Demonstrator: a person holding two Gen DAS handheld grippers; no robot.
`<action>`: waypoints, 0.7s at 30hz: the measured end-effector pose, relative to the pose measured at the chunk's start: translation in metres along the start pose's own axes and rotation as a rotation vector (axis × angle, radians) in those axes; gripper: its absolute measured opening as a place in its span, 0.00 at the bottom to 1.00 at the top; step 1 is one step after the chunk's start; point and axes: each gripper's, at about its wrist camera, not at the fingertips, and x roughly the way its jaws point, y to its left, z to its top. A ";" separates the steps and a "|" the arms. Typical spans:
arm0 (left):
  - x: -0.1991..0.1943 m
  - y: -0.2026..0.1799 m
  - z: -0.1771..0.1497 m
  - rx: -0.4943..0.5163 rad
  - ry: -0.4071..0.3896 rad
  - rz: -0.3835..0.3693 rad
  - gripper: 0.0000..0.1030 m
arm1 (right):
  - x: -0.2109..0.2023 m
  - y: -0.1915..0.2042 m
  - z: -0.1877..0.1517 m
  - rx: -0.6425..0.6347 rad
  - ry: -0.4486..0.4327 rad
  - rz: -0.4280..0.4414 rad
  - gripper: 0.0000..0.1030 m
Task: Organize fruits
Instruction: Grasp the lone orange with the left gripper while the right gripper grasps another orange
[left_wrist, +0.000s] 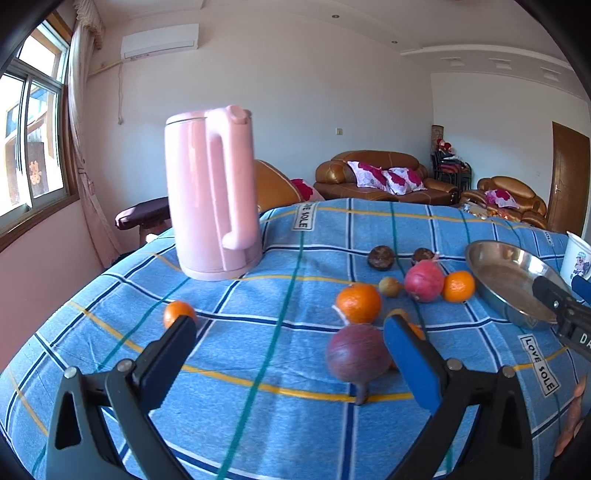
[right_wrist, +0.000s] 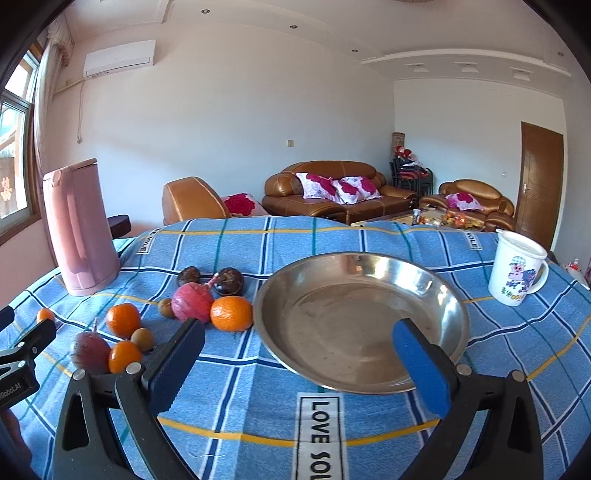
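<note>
Fruits lie on a blue checked tablecloth: several oranges, a dark purple fruit, a pink-red fruit, two dark brown fruits and small brown ones. An empty steel dish stands right of them; it also shows in the left wrist view. My left gripper is open, with the purple fruit just inside its right finger. My right gripper is open and empty over the dish's near rim. The same fruits show in the right wrist view: orange, pink-red fruit, purple fruit.
A tall pink kettle stands at the back left of the table. A white printed mug stands right of the dish. One orange lies apart at the left. Sofas and a door are beyond the table.
</note>
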 end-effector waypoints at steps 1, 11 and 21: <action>0.001 0.011 -0.001 -0.016 0.006 0.009 1.00 | 0.001 0.005 -0.001 0.000 0.007 0.022 0.99; 0.030 0.097 0.000 -0.096 0.105 0.097 0.96 | 0.028 0.081 -0.011 -0.079 0.182 0.278 0.83; 0.059 0.128 0.002 -0.141 0.190 0.090 0.96 | 0.058 0.109 -0.017 -0.110 0.343 0.341 0.65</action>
